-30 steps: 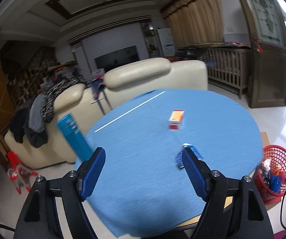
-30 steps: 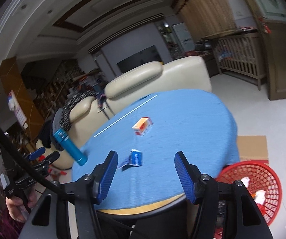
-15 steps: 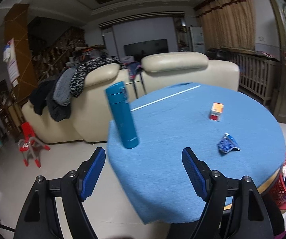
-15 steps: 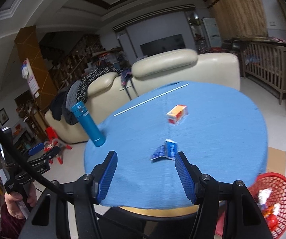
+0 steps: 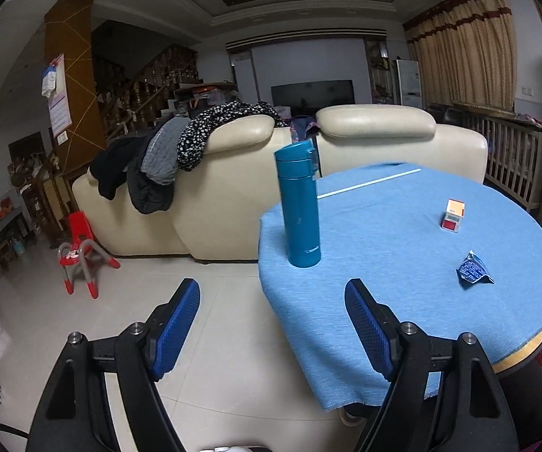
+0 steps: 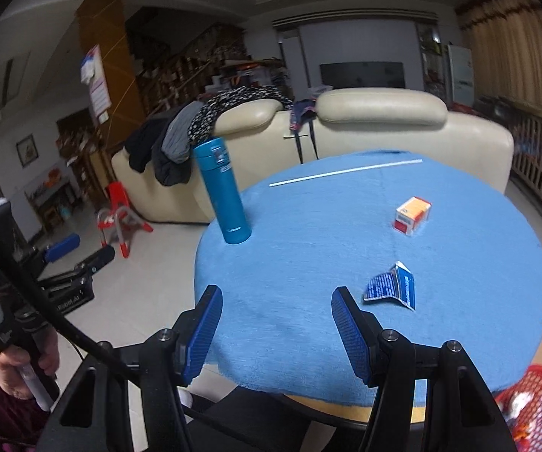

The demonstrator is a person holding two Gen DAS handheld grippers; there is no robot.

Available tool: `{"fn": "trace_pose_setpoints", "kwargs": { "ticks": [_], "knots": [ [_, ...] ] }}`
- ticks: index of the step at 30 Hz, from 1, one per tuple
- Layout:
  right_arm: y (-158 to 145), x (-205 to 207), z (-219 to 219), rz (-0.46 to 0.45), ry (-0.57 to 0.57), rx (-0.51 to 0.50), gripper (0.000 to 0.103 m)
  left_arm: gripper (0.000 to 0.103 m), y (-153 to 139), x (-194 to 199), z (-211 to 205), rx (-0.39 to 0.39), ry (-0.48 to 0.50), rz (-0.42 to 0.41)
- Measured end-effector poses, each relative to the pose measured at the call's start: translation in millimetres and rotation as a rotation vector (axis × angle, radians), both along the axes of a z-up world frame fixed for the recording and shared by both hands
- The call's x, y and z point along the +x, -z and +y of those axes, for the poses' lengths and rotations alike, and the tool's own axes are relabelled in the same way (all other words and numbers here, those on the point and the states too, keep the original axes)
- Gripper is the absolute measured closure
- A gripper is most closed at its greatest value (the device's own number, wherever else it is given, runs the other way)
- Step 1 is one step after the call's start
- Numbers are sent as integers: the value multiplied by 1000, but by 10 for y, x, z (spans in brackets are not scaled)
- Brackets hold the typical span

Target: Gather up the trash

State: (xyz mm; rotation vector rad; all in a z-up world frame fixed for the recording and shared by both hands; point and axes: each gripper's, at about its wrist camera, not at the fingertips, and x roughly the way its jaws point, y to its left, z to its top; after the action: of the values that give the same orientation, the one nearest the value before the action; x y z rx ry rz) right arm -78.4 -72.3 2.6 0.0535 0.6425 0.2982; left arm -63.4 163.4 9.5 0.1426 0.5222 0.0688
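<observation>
Wrapper [image 6: 389, 288] lies near table [image 6: 308, 263] edge, beside open right tool [image 6: 274, 312]

Teal flask [image 5: 300, 205]; sky-blue tablecloth [image 5: 403, 248]; blue printed wrapper [image 5: 472, 268]; orange-and-red box [image 5: 453, 215]; red mesh basket [image 6: 527, 399].

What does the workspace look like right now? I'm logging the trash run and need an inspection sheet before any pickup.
Surface: round table under a blue cloth.
Job's things: crumpled blue wrapper lying flat; small orange and red box beyond it; red mesh basket on the floor by the table, already holding litter.
Clutter: teal flask upright near the cloth's edge; white straw at the far side.
Grippers: left gripper open, empty, over floor and table edge; right gripper open, empty, short of the wrapper.
Cables: black cable crossing the right wrist view.
Surroundings: cream sofa draped with clothes; red child's chair.
</observation>
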Motion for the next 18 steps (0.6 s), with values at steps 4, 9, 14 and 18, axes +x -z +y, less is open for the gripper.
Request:
{"fn": "trace_pose_setpoints", "kwargs": {
  "ticks": [4, 9, 14, 18],
  "knots": [
    [-28, -39, 137, -20, -24, -48, 39, 23, 31, 27, 90, -22, -12, 6],
    [-7, 1, 185, -14, -25, -70, 39, 23, 64, 46, 165, -32, -23, 12],
    [-2, 33, 156, 2, -3, -60, 39, 23, 114, 76, 233, -39, -36, 21],
    [-8, 46, 149, 5, 15, -59, 39, 23, 155, 90, 278, -39, -38, 28]
  ]
}}
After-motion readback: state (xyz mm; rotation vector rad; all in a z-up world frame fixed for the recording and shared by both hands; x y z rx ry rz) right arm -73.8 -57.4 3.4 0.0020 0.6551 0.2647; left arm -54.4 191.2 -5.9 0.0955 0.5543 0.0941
